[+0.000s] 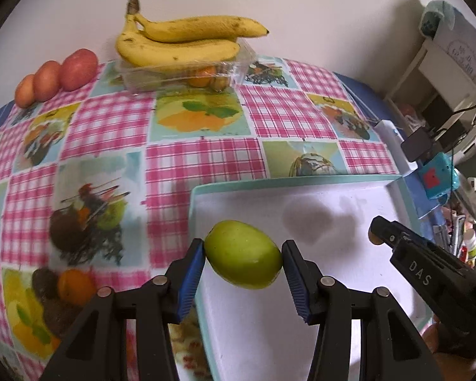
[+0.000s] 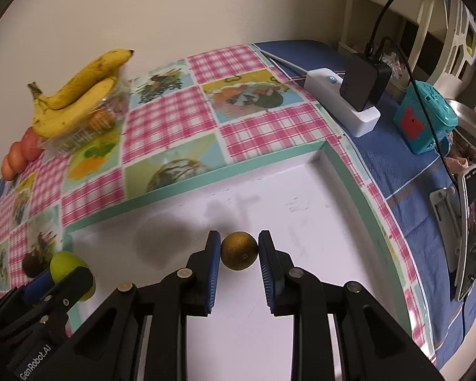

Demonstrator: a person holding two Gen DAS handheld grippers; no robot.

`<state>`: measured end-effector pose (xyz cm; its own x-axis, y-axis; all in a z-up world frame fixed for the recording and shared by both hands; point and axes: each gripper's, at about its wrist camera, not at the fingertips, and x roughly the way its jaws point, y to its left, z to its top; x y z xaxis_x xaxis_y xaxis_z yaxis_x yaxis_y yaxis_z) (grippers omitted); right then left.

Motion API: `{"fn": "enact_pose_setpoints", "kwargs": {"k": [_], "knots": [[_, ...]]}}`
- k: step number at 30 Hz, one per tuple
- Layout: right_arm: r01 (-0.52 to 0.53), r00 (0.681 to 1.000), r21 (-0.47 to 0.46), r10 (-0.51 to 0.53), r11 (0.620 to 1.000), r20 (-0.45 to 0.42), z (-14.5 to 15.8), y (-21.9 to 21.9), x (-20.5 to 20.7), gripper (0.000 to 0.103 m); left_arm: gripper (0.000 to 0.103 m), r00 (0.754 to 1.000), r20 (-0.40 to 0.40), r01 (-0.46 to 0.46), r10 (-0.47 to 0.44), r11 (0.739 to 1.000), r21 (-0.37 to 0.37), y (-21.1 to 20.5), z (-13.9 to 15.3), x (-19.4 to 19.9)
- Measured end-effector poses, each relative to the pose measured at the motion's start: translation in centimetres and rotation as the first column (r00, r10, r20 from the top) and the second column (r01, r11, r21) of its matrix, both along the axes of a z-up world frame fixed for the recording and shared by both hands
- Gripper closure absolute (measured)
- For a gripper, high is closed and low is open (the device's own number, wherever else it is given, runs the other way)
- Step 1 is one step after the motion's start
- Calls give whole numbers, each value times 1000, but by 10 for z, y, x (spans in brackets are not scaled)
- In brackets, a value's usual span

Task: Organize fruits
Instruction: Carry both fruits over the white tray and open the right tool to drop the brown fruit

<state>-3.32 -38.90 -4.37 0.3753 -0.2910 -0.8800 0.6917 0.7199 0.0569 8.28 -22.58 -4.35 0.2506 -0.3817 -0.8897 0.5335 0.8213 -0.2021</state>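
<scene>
Left wrist view: the left gripper (image 1: 242,266) holds a green fruit (image 1: 242,254) between its blue pads (image 1: 192,281), both pads pressed against the fruit's sides, over the near left corner of a white tray with a mint-green rim (image 1: 295,181). The right gripper (image 1: 377,238) enters from the right above the tray. Right wrist view: the right gripper (image 2: 239,254) is closed on a small brown round fruit (image 2: 239,250), pads touching it on either side, above the tray's white floor (image 2: 317,209). Far across the checked tablecloth (image 1: 111,120), bananas (image 1: 181,41) rest on a clear plastic box (image 1: 187,70) holding orange fruits; three reddish fruits (image 1: 54,77) lie in a row just left of it
</scene>
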Motion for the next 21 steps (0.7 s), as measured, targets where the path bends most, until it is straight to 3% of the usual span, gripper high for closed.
{"fn": "enact_pose_setpoints", "kwargs": {"k": [8, 21], "knots": [[-4, 1000, -14, 3, 1000, -26, -14, -12, 8, 77, 50, 1000, -10, -5, 6, 1000, 21, -14, -20, 13], [-14, 999, -22, 14, 1000, -31, -13, -13, 10, 77, 47, 1000, -7, -9, 9, 1000, 6, -17, -21, 15]]}}
